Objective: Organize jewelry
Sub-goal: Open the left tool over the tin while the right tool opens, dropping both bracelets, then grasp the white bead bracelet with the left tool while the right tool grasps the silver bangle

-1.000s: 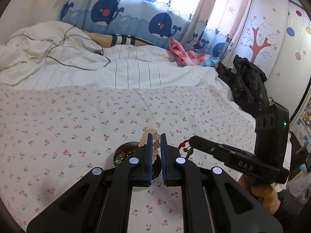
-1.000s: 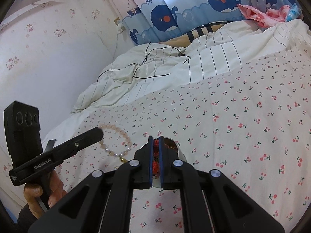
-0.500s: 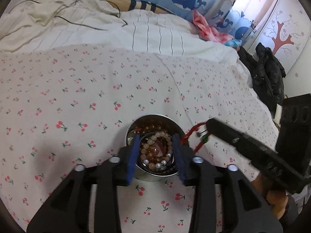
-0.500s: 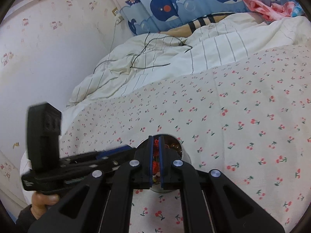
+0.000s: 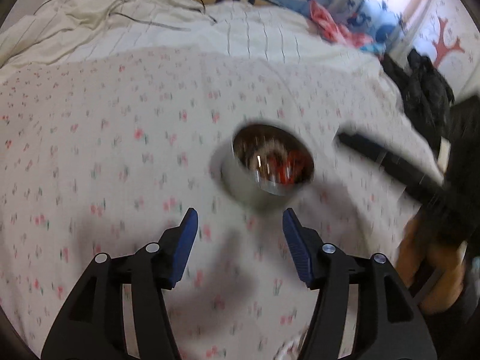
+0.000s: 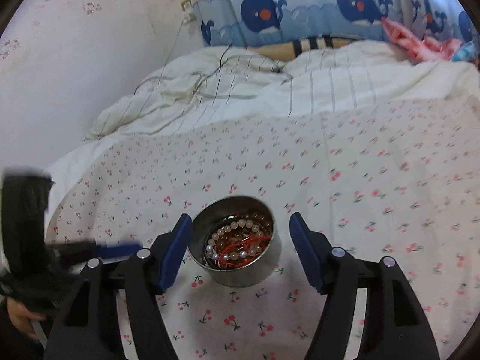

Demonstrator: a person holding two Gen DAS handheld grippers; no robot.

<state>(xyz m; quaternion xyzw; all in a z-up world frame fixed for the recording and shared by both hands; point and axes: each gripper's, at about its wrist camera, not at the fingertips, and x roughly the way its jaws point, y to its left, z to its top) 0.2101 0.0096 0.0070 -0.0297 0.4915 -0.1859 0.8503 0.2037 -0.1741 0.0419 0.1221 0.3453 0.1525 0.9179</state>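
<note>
Right wrist view: metal tin [image 6: 237, 249] sat on cherry-print sheet [image 6: 360, 186], framed between the right gripper [image 6: 240, 250] fingers but pads not touching its wall. Inside: pale bead bracelet [image 6: 237, 228] w/ red cord piece [image 6: 240, 247] lying across it. Right jaws were opening, wide, nothing gripped. Left gripper [image 5: 240, 237] jaws also opening, empty; tin [image 5: 270, 165] lay ahead of its tips, apart. Left view badly blurred, contents read only as pale/red smear.

Step, as judged: release into tin. To do it well: keep jaws spreading clear of rim so no cord snags a pad; lift straight off, don't nudge tin, soft bedding could tip it.

Pose: right gripper angled down over tin, centred. Left gripper pitched steeper, aimed at sheet short of tin. Hand [image 5: 429, 273] gripped right tool's handle at the right edge.
</note>
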